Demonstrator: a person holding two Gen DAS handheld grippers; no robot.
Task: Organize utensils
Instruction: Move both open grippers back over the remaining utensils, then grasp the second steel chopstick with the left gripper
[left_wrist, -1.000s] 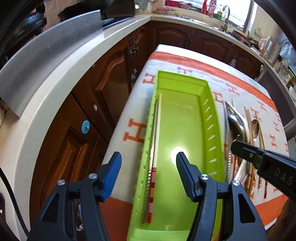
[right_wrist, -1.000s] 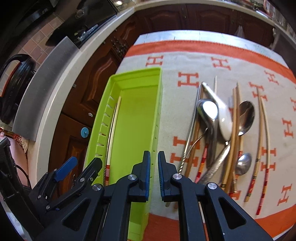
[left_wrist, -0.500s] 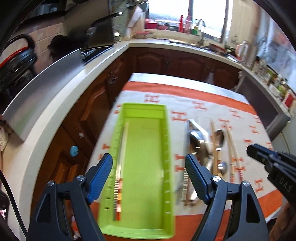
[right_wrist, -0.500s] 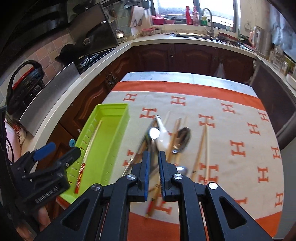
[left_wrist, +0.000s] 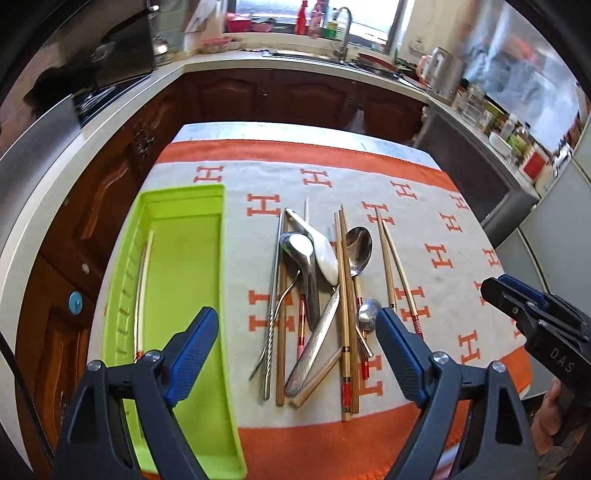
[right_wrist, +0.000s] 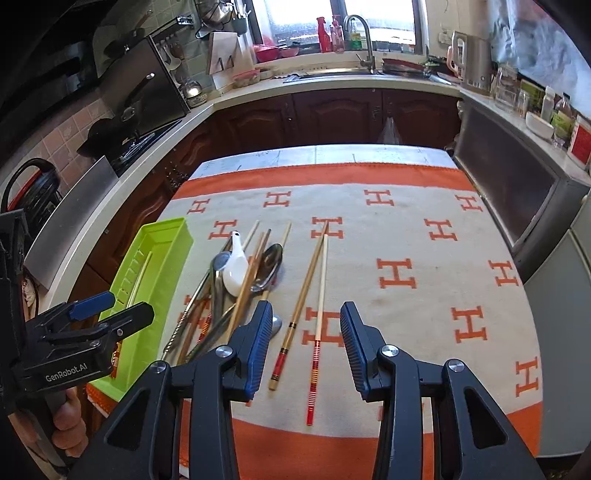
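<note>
A lime green tray (left_wrist: 184, 236) (right_wrist: 168, 236) lies at the left of the table with one chopstick (left_wrist: 142, 288) (right_wrist: 142, 271) along its left wall. A pile of utensils lies to its right: a white ceramic spoon (left_wrist: 323, 253) (right_wrist: 236, 269), metal spoons (left_wrist: 360, 245) (right_wrist: 269, 266), and wooden chopsticks (left_wrist: 345, 314). Two chopsticks (right_wrist: 310, 288) lie apart to the right. My left gripper (left_wrist: 295, 354) is open and empty above the pile's near end. My right gripper (right_wrist: 304, 347) is open and empty above the near ends of the two chopsticks.
The table is covered by an orange and cream cloth (right_wrist: 406, 240) with H marks. Dark wood cabinets and a white counter (right_wrist: 332, 79) surround it, with a sink at the back and a stove at the left. A metal appliance (right_wrist: 517, 192) stands to the right.
Both grippers have pulled back and up and shifted right, away from the tray. My right gripper, shut before, has opened. My left gripper has opened wider.
</note>
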